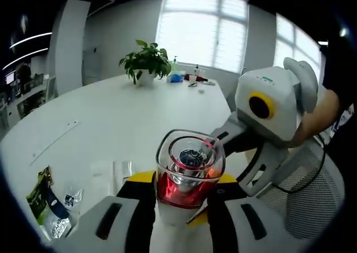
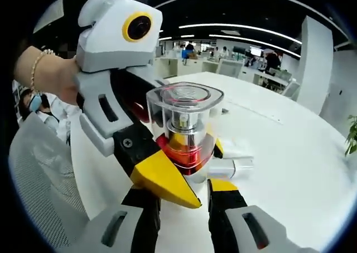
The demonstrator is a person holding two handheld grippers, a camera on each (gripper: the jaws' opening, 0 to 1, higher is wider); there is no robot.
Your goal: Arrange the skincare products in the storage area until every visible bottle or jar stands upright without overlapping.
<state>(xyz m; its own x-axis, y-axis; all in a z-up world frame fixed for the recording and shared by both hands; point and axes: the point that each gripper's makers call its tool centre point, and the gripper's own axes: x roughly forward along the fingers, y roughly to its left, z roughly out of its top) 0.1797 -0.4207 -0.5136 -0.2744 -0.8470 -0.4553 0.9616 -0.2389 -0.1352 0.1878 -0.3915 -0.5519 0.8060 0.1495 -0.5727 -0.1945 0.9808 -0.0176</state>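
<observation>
Both the left claw [image 1: 181,208] and right claw [image 2: 181,200] clamp 1 red jar [image 1: 188,175] above the white tabletop [image 1: 111,130].

Left gripper view: base of the red bottle [image 1: 188,178] hidden between the left tool [image 1: 181,208] jaws; packets [image 1: 47,205] at lower left cut by the edge, labels unreadable. Items beside the plant [image 1: 146,62] too small to identify. Right gripper view: bottle's lower left hidden behind the other tool's yellow tip.
</observation>
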